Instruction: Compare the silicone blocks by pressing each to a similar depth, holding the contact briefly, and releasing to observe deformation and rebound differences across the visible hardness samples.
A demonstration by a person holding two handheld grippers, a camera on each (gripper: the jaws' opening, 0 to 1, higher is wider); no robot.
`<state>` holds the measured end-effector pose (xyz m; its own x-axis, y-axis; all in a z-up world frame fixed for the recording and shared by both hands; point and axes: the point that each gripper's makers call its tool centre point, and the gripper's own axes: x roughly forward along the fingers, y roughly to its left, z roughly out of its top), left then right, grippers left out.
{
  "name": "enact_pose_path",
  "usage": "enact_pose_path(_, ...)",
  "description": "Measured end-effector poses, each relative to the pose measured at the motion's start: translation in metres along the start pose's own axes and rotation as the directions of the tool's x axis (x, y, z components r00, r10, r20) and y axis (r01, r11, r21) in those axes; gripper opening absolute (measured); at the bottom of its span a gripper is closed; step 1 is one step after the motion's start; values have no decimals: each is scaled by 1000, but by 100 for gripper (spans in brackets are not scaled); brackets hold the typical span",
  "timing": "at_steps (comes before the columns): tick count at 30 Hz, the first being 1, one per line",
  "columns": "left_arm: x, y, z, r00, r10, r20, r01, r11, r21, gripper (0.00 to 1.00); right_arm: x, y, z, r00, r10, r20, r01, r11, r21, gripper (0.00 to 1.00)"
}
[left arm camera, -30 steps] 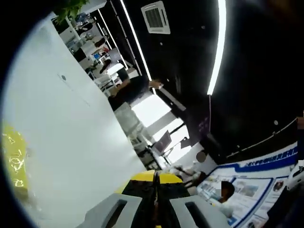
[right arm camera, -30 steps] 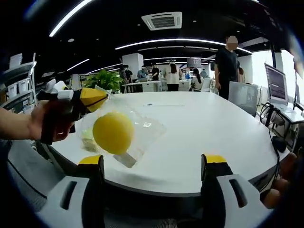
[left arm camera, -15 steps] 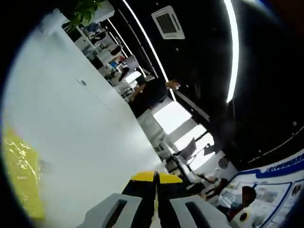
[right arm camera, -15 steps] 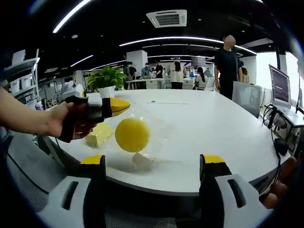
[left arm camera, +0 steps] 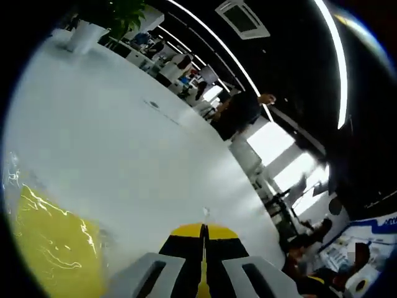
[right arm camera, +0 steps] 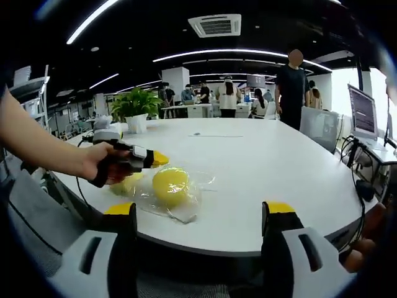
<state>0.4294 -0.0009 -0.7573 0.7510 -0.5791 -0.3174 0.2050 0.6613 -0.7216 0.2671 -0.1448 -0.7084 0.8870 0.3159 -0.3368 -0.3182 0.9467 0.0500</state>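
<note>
A clear plastic bag (right arm camera: 186, 189) lies on the white table (right arm camera: 260, 161) near its front left edge. Inside it are a yellow silicone ball (right arm camera: 170, 184), a pale yellow block (right arm camera: 127, 184) and a small white block (right arm camera: 180, 215). A hand holds my left gripper (right arm camera: 156, 159) at the bag's left end, its yellow-tipped jaws shut on the plastic. In the left gripper view the shut left gripper (left arm camera: 203, 236) points over the table, with a yellow piece in the bag (left arm camera: 56, 248) at the lower left. My right gripper (right arm camera: 200, 214) stands open and apart from the bag, in front of the table edge.
A potted plant (right arm camera: 138, 105) stands at the table's far left. A person in black (right arm camera: 291, 81) stands at the far side, with others behind. A laptop (right arm camera: 363, 112) and cables (right arm camera: 363, 180) are at the right. The table's middle and right are bare.
The left gripper has come down and to the left, lowering the bag with its pieces from the air onto the table. The right gripper has stayed open and still.
</note>
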Motion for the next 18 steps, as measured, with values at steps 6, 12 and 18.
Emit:
enact_pose_path(6, 3, 7, -1, 999, 46, -13, -46, 999, 24, 0, 0, 0, -1, 1000, 2, -7, -2, 1000, 1, 77)
enact_pose_path(12, 1, 16, -3, 997, 79, -16, -78, 995, 64, 5, 0, 0, -3, 1000, 1, -18, -1, 1000, 2, 77)
enact_pose_path(18, -2, 15, -1, 997, 76, 0, -76, 992, 105, 12, 0, 0, -4, 1000, 0, -23, 0, 1000, 3, 77)
